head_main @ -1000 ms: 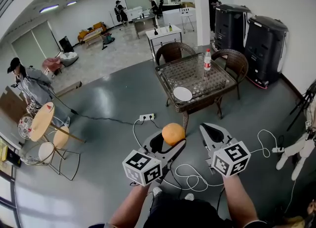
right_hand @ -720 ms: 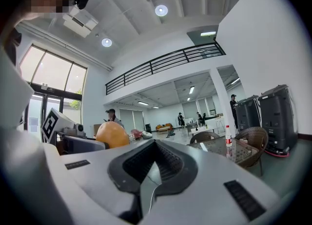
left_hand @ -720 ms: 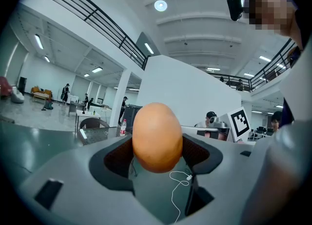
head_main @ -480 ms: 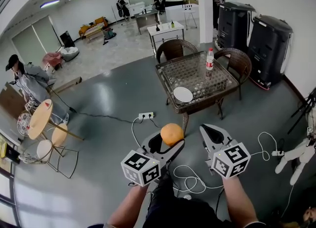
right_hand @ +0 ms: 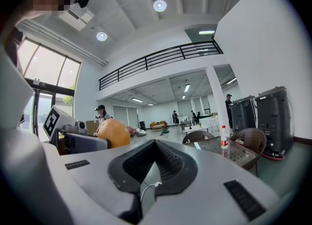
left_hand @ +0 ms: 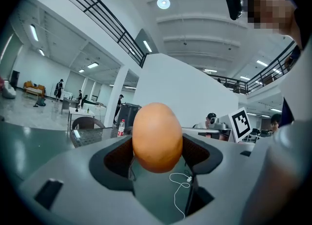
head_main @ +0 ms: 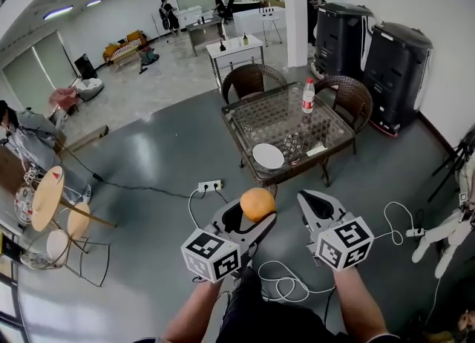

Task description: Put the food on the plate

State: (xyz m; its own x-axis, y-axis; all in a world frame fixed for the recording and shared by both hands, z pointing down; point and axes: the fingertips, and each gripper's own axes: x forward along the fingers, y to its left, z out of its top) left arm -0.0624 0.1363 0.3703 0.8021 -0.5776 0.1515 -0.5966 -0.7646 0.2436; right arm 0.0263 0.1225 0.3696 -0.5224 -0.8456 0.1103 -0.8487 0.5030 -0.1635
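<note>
An orange (head_main: 257,204) is clamped between the jaws of my left gripper (head_main: 251,214), held in the air above the floor; in the left gripper view the orange (left_hand: 157,137) fills the middle. My right gripper (head_main: 320,206) hangs beside it, shut with nothing between its jaws. In the right gripper view the orange (right_hand: 113,132) shows at the left. A white plate (head_main: 268,156) lies on the near left corner of the glass-topped wicker table (head_main: 312,137), ahead of both grippers.
A water bottle (head_main: 307,96) stands on the table. Two wicker chairs (head_main: 249,79) sit behind it. White cables and a power strip (head_main: 208,185) lie on the floor. Two black machines (head_main: 395,61) stand at the right wall. People stand at the far back.
The view has shifted: the table and plate now sit slightly further left and closer in the head view. Both grippers keep their hold and pose.
</note>
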